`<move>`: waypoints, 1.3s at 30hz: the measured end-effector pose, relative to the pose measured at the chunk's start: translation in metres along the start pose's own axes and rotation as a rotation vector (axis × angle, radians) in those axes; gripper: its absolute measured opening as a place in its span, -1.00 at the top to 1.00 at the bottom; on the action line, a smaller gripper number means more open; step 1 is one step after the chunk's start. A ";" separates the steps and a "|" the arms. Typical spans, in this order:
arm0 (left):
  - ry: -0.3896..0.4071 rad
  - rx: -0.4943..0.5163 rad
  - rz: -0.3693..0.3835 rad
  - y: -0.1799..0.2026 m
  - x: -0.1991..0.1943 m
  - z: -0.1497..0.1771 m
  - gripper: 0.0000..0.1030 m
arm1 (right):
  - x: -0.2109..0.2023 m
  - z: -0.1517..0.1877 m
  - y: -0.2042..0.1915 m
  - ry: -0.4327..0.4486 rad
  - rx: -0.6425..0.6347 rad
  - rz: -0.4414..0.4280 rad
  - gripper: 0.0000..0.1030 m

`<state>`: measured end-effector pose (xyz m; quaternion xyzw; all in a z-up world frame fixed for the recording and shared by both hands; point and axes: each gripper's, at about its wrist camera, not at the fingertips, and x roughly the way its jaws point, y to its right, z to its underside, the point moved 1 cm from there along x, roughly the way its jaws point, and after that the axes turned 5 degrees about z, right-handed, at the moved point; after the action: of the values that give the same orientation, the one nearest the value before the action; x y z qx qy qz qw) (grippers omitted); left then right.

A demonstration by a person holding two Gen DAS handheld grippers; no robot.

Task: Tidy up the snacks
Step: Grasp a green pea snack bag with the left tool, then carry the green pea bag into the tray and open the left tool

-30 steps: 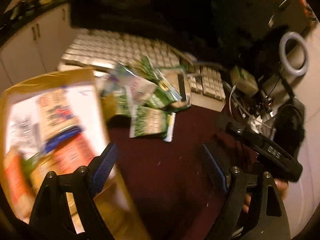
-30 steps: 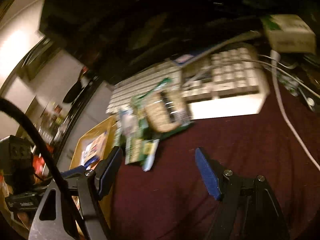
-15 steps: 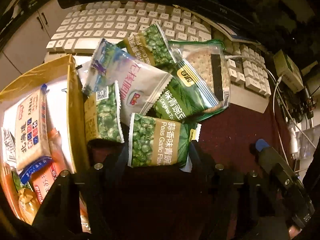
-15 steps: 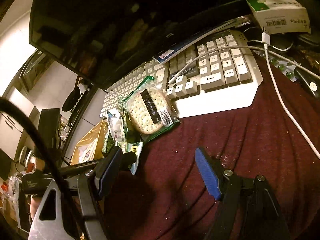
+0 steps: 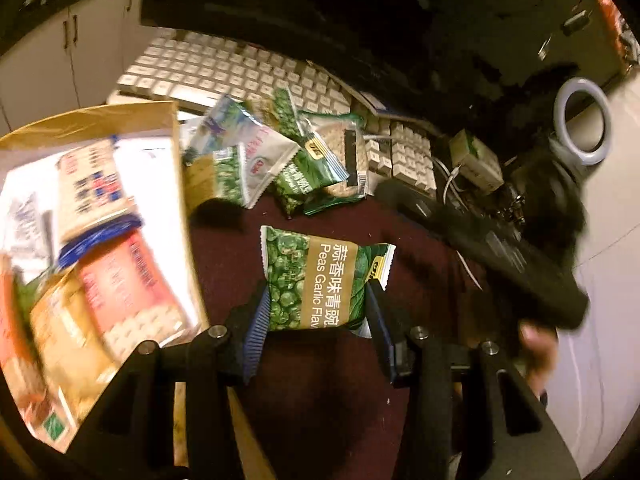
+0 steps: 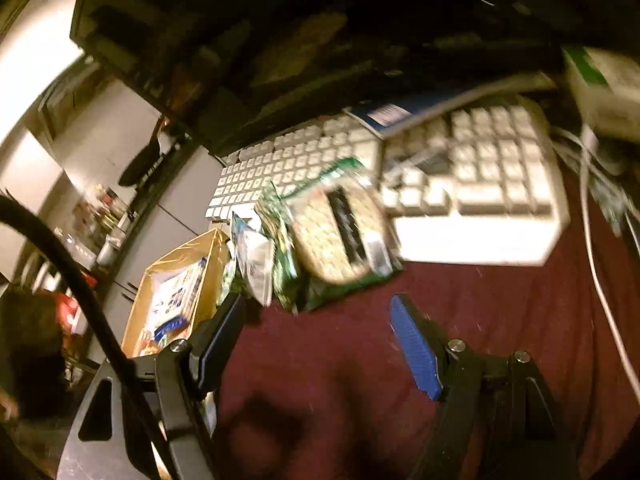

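A green garlic peas packet (image 5: 316,276) sits between the blue pads of my left gripper (image 5: 316,296). The jaws are closing and the pads press on its sides. It is held apart from the snack pile (image 5: 276,160), above the maroon cloth (image 5: 320,400). To the left stands an open cardboard box (image 5: 100,120) with several snack packets inside. My right gripper (image 6: 318,304) stands open with nothing between its fingers, just in front of the same snack pile (image 6: 280,264), where a round cracker packet (image 6: 336,236) lies on top. The cardboard box (image 6: 208,248) is at its left.
A white keyboard (image 5: 240,68) lies behind the pile, under a dark monitor (image 5: 320,8). The keyboard (image 6: 480,184) also shows in the right wrist view, with a white cable (image 6: 600,280) beside it. A small white box (image 5: 476,160) and a ring light (image 5: 582,120) stand at the right. A hand (image 5: 536,344) shows at the right edge.
My left gripper narrowed onto the garlic peas packet and drew it back from the pile toward the box side. The right gripper shifted a little and kept its jaws open.
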<state>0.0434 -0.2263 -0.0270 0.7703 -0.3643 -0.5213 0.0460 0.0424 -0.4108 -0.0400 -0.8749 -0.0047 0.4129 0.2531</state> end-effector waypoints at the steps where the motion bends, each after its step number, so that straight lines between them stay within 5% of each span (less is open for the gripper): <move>1: 0.007 -0.010 0.008 -0.002 -0.005 0.004 0.06 | 0.007 -0.005 -0.005 -0.003 -0.007 -0.005 -0.43; 6: 0.050 -0.014 0.009 -0.006 -0.022 0.007 0.06 | 0.044 -0.016 -0.014 -0.077 -0.013 0.025 0.25; 8: 0.057 -0.022 0.019 -0.009 -0.027 0.008 0.06 | 0.050 -0.012 -0.016 -0.099 -0.022 0.016 0.80; 10: 0.071 -0.035 0.035 -0.014 -0.033 0.009 0.06 | 0.044 -0.005 -0.017 -0.094 -0.016 0.011 0.81; 16: 0.136 -0.100 0.023 -0.044 -0.059 0.012 0.06 | -0.006 0.017 -0.018 0.021 0.011 0.010 0.82; 20: 0.204 -0.156 -0.038 -0.071 -0.085 0.010 0.06 | -0.032 0.028 -0.042 0.066 -0.015 -0.103 0.82; 27: 0.278 -0.219 -0.150 -0.108 -0.103 0.003 0.06 | 0.004 0.052 -0.131 -0.064 -0.208 -0.228 0.82; 34: 0.278 -0.292 -0.221 -0.141 -0.099 0.008 0.01 | 0.034 0.057 -0.151 -0.118 -0.220 -0.252 0.73; 36: 0.288 -0.298 -0.191 -0.142 -0.100 0.010 -0.16 | 0.034 0.056 -0.146 -0.123 -0.200 -0.257 0.42; 37: 0.300 -0.294 -0.179 -0.140 -0.100 0.011 -0.20 | 0.029 0.055 -0.143 -0.109 -0.188 -0.264 0.11; 38: 0.310 -0.286 -0.177 -0.138 -0.102 0.012 -0.34 | 0.021 0.056 -0.141 -0.085 -0.184 -0.263 -0.20; 39: 0.326 -0.267 -0.183 -0.132 -0.104 0.013 -0.53 | 0.011 0.056 -0.137 -0.047 -0.183 -0.251 -0.29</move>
<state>0.0810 -0.0624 -0.0122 0.8611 -0.2085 -0.4358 0.1585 0.0367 -0.2647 -0.0164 -0.8769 -0.1578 0.3963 0.2217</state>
